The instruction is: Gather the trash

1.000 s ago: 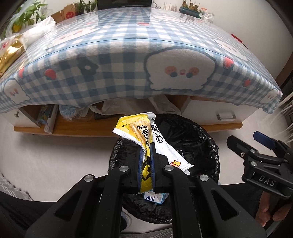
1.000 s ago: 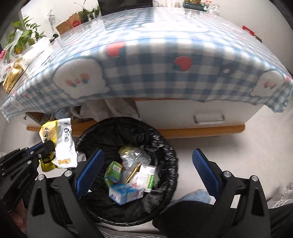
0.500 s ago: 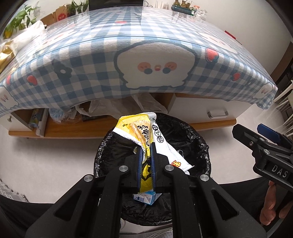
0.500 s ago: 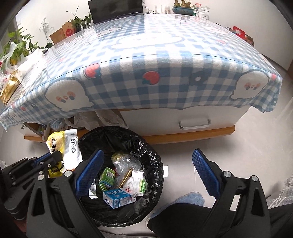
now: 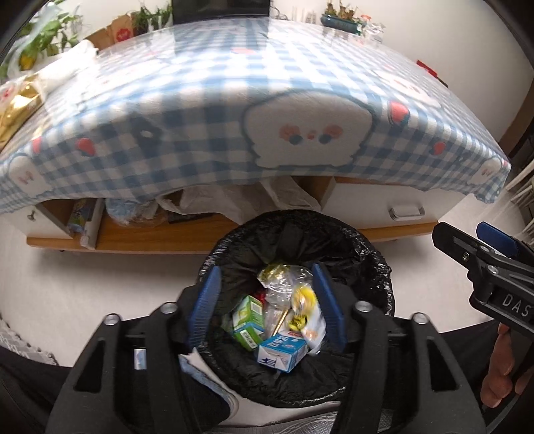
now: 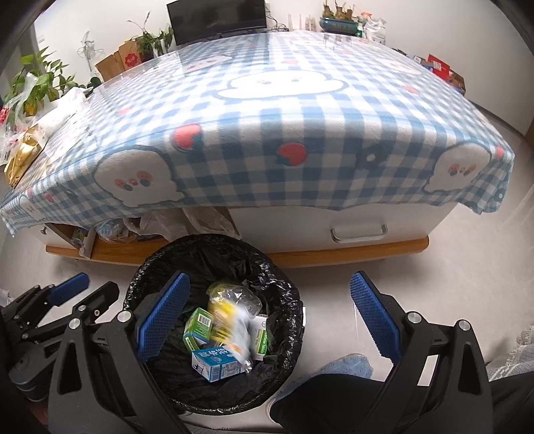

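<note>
- The yellow-and-white crinkly snack wrapper (image 5: pixel 305 312) is inside the round bin lined with a black plastic bag (image 5: pixel 377 267), blurred, apparently falling onto the litter there and touching neither blue pad.
- It comes down among a green drink carton (image 5: pixel 248 317), a blue-and-white milk carton (image 5: pixel 282 352) and a crumpled clear plastic bag (image 5: pixel 283 283).
- The left gripper (image 5: pixel 265 302) hangs over the bin mouth; its jaws have just been opening, and nothing is gripped between them.
- The right gripper (image 6: pixel 267 313) has its jaws spread wide and empty, one pad over the bin, the other over the pale floor (image 6: pixel 333 277).
- To finish this drop well, I would keep the left gripper centred above the opening until the wrapper settles, since a light wrapper can drift onto the liner's rim.
- The low table under the blue-and-white checked cloth with cartoon faces (image 6: pixel 300 117) looks clear in the middle; a gold foil packet (image 6: pixel 23 157) lies at its far left edge, possibly another thing to fetch.
- Only the left wrist view shows a hand (image 5: pixel 500 370) on the right tool's handle.
- Only the right wrist view shows the dark screen (image 6: pixel 217 20) whole behind the table, and boxes at the table's far right.
</note>
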Available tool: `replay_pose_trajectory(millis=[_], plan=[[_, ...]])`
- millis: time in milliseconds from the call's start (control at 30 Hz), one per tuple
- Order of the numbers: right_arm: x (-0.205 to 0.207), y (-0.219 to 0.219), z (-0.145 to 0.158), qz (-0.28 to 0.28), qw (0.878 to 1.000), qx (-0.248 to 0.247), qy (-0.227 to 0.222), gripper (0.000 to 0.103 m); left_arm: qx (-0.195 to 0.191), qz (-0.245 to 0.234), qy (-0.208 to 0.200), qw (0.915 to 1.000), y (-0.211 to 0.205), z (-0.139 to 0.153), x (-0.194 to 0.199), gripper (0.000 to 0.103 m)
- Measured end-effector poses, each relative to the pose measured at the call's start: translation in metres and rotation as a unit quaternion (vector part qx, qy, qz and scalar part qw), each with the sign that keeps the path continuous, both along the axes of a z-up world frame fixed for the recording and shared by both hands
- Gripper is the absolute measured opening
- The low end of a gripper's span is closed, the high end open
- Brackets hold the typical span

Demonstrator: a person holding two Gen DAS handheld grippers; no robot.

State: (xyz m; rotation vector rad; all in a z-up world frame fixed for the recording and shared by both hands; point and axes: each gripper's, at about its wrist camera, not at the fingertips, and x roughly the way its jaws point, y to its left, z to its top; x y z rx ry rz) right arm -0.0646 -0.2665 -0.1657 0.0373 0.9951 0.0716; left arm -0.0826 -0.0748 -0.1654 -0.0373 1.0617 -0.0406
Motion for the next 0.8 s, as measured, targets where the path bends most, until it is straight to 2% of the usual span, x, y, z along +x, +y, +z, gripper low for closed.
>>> replay_pose_trajectory(millis=[133,167,333,533,800], plan=[[-0.008,0.017,0.023,0.021,1.000,-0.008,-0.021,0.093,0.001,0.016,-0.026,0.9995,0.018,0.028,-0.011,0.075],[-0.012,0.021,0.030,0.027,0.999,-0.011,-0.028,0.093,0.001,0.021,-0.038,0.9991,0.023,0.038,-0.016,0.081],[-0.033,0.032,0.068,0.038,0.998,-0.016,-0.055,0.093,-0.018,0.040,-0.090,0.9950,0.043,0.089,-0.041,0.097],[-0.062,0.035,0.108,0.033,0.997,-0.016,-0.072,0.093,-0.015,0.033,-0.112,0.9931,0.046,0.133,-0.070,0.097],[-0.101,0.029,0.142,0.032,0.995,-0.010,-0.091,0.093,-0.001,0.028,-0.104,0.9942,0.043,0.151,-0.103,0.097]])
